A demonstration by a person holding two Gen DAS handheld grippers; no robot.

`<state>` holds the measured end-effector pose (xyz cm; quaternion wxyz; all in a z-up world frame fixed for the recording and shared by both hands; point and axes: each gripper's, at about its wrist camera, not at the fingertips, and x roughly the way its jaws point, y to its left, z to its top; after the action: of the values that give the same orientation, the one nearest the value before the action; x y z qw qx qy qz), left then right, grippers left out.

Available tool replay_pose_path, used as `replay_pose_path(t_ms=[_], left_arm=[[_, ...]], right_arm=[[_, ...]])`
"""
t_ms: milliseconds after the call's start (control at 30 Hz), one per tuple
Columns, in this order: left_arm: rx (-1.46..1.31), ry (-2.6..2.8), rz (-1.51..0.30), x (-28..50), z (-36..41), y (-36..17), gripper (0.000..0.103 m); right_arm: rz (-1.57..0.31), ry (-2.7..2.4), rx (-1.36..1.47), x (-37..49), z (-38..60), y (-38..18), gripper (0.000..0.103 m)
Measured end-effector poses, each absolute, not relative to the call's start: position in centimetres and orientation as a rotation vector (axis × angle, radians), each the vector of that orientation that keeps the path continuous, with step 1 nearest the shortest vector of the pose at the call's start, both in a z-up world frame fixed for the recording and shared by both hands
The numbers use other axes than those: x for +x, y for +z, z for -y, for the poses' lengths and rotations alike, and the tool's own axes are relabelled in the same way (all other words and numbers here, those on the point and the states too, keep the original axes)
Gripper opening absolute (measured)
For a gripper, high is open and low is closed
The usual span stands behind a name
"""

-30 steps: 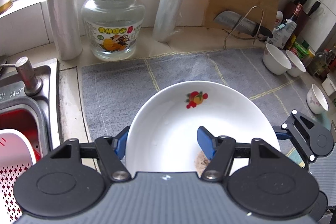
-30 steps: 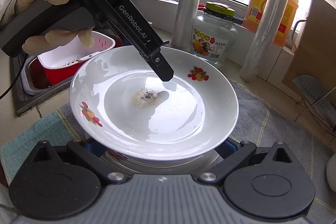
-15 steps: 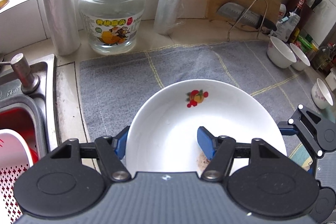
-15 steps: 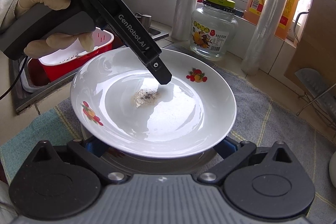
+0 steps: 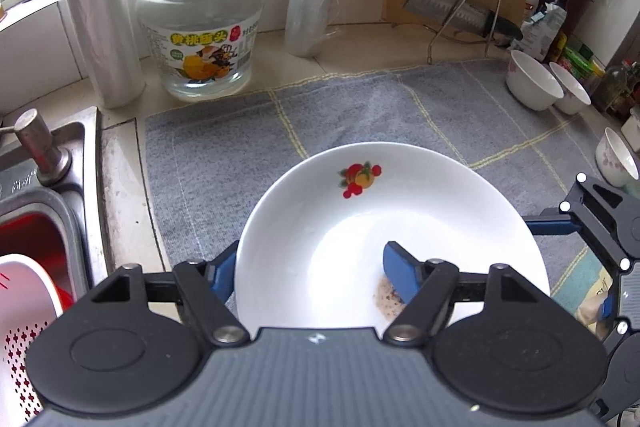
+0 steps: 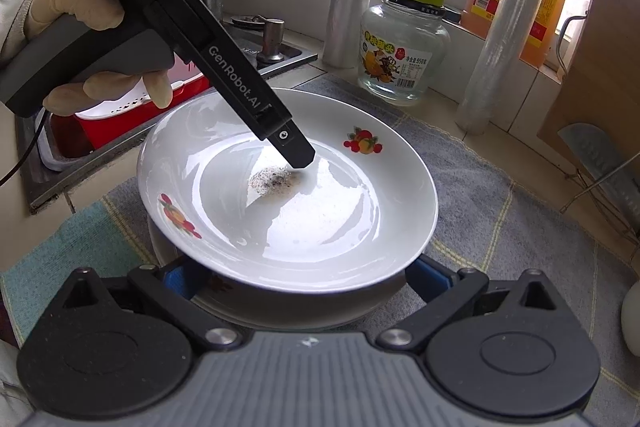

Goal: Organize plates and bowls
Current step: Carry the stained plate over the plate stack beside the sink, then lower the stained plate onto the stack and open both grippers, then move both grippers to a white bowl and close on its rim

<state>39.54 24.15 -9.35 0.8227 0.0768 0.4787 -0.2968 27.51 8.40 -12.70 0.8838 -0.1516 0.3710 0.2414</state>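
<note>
At plate (image 5: 360,227) rim: opening jaws of left gripper (image 5: 311,263), rim between; apparently seated on lower plate (image 6: 280,319). Right gripper (image 6: 302,277) jaws wide, grip indeterminate.

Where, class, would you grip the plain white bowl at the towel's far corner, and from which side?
Its rim, from above on the towel side: the white bowl stands upright with its mouth open, and a second bowl sits close on its other side.

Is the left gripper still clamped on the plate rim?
Cannot tell: in the left wrist view the opening left gripper straddles the plate rim; contact isn't plain.
</note>
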Motion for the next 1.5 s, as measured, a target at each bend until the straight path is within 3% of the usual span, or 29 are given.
replay_pose_path(t_ms=[267,567,967,1233,1500], left_arm=[[0.181,-0.632,-0.967,39.0,-24.2,-8.0,0.086],[0.188,-0.589,-0.949,38.2,-25.0,-7.4,0.087],[0.233,-0.539,-0.845,34.6,-24.1,-4.0,0.09],[0.211,-0.563,-0.785,31.7,-19.2,-0.9,0.094],[0.175,-0.514,-0.81,30.5,-9.3,-0.9,0.095]], right_arm=[[-0.777,0.5,-0.334,27.2,-8.5,-12.4,0.103],[-0.856,0.537,-0.294,26.5,-7.9,-12.6,0.103],[-0.778,0.451,-0.277,23.3,-5.8,-10.7,0.103],[-0.751,0.341,-0.265,21.3,0.4,-9.3,0.103],[-0.714,0.364,-0.292,20.9,10.6,-8.7,0.103]])
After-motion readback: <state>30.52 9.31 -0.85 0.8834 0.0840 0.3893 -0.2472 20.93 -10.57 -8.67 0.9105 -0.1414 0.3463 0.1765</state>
